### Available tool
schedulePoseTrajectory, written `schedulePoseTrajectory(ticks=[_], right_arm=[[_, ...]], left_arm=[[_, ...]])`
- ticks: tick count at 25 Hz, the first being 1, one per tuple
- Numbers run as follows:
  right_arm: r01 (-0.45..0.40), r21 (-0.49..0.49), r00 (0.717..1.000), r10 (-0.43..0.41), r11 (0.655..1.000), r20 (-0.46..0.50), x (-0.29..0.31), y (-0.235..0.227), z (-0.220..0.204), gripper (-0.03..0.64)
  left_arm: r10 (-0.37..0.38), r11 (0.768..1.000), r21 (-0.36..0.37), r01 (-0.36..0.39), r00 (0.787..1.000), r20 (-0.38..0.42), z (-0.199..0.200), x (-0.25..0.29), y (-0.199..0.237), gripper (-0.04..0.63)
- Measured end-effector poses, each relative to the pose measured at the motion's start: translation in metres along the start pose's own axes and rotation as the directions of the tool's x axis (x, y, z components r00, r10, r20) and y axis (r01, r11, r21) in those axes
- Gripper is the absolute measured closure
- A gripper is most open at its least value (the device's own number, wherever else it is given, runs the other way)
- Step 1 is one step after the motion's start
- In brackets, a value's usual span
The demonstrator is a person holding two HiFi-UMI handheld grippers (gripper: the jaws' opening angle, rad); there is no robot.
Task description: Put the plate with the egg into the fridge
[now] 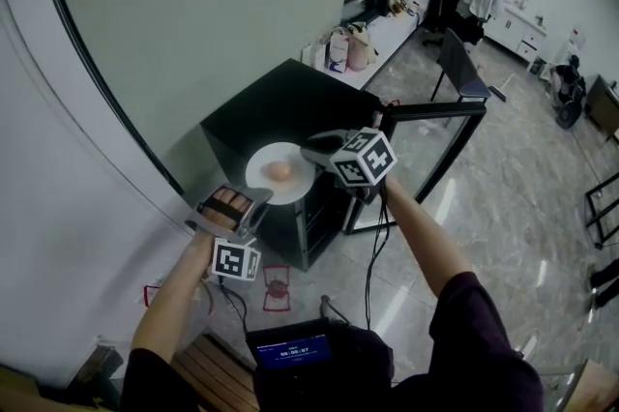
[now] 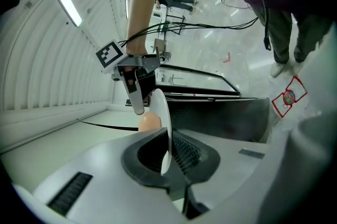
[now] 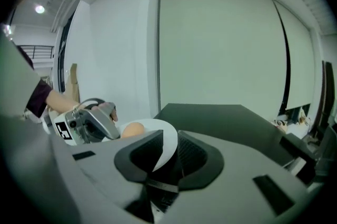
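Observation:
A white plate [image 1: 259, 170] with a brown egg [image 1: 279, 171] on it hangs above the top of a black mini fridge [image 1: 280, 105]. My left gripper [image 1: 253, 202] is shut on the plate's near left rim. My right gripper [image 1: 311, 154] is shut on its right rim. The left gripper view shows the plate [image 2: 160, 112] edge-on between my jaws [image 2: 167, 152], the egg [image 2: 149, 122] behind it and the right gripper [image 2: 136, 97] on the far rim. In the right gripper view the plate [image 3: 158, 131] sits in my jaws [image 3: 166, 157], with the egg [image 3: 132, 129] and left gripper [image 3: 89, 123] beyond.
The fridge's glass door [image 1: 435, 125] stands open to the right. A wall runs along the left. A white table with bags [image 1: 363, 43] and a chair [image 1: 464, 72] stand behind the fridge. Red items [image 1: 276, 287] lie on the floor by the fridge's near corner.

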State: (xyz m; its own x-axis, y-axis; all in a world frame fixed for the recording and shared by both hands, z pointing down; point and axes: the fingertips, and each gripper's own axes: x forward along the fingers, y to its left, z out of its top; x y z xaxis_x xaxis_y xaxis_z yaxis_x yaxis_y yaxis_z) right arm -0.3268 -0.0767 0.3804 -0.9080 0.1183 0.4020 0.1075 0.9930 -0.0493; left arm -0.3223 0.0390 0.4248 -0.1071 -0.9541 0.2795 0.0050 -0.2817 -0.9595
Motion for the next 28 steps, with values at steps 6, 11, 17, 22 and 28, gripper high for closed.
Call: schedulePoseTrajectory(ticks=[6,11,17,22,28], right_arm=[[-0.021,0.263,0.955,-0.058,0.965,0.291,-0.054,0.010,0.009,0.531],[-0.051,0.437,0.860,-0.183,0.898,0.476,-0.116,0.035,-0.021,0.531],[-0.003,0.519,0.827,-0.289,0.855,0.482,-0.170,0.044,-0.073,0.531],[0.032,0.521,0.826,-0.316,0.853,0.467,-0.211,0.033,-0.100,0.531],[0.026,0.519,0.845,-0.296,0.854,0.446,-0.269,-0.001,-0.144,0.532]], left_arm=[[-0.004,1.000,0.002,0.004,1.000,-0.005,0.013,-0.010,0.013,0.575],[0.019,1.000,0.004,-0.019,1.000,0.018,0.052,-0.029,0.020,0.575],[0.045,0.999,0.008,-0.046,0.997,0.063,0.107,-0.039,0.015,0.575],[0.051,0.999,0.002,-0.051,0.994,0.102,0.160,-0.030,0.014,0.575],[0.055,0.998,-0.032,-0.054,0.998,0.044,0.233,0.008,0.017,0.575]])
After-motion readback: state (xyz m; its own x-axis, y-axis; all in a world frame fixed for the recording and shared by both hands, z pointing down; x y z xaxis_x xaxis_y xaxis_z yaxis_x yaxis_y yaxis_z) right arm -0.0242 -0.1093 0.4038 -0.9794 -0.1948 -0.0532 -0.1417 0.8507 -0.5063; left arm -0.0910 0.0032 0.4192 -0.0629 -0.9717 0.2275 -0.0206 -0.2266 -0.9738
